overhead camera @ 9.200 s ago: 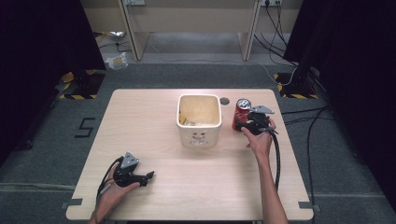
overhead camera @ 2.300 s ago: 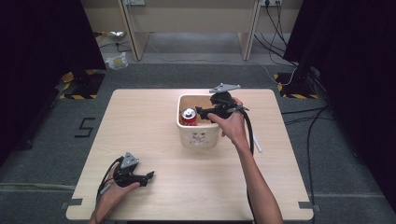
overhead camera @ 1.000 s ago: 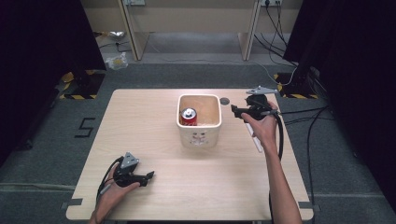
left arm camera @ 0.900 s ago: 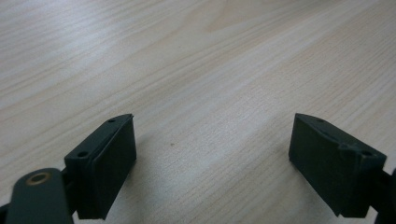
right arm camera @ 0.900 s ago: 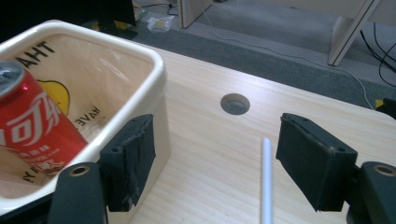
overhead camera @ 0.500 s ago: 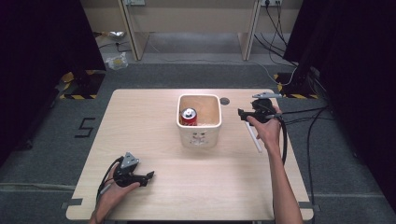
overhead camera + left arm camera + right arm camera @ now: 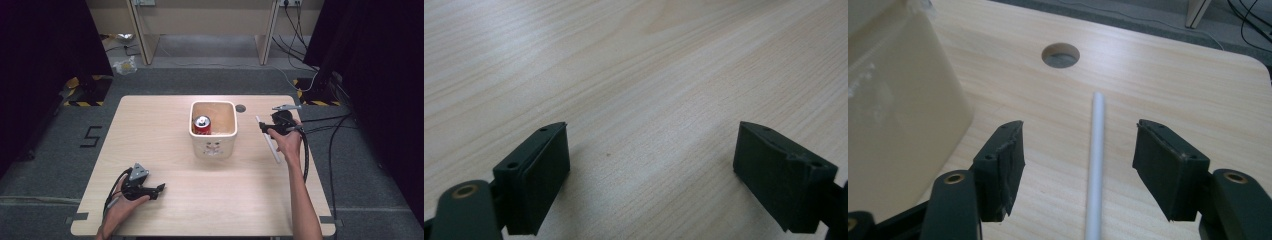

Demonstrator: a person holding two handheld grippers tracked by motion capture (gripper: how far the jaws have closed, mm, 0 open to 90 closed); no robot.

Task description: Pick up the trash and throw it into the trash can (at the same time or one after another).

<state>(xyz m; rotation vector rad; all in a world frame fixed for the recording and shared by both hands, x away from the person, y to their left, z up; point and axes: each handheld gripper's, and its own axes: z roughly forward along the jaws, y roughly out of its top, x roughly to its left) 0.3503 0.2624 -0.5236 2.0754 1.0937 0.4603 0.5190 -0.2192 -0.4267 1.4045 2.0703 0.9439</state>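
The right gripper (image 7: 264, 128) is held low over the table (image 7: 150, 125) near its right edge, carried by a hand (image 7: 289, 142) whose forearm runs up from the near edge and leans slightly inward. The gripper is pointed toward the far-left, at the far end of a white stick (image 7: 268, 139) that lies flat on the table, parallel to the right edge. In the right gripper view the stick (image 7: 1095, 160) is seen between the two jaws, closer to the right-hand one, and is touched by neither pad; the jaws stand parted, having just been closing. A round hole (image 7: 1060, 55) in the tabletop is seen beyond the stick's tip, and the wall of a cream bin (image 7: 893, 115) just to the left of the jaws. The bin (image 7: 214, 145) stands at the middle of the table with a red can (image 7: 202, 124) upright inside it.

The left gripper (image 7: 159, 189) is rested on the table near the near-left corner, wrapped by a hand (image 7: 125, 200) with the wrist over the near edge. Its jaws are spread wide over bare wood.
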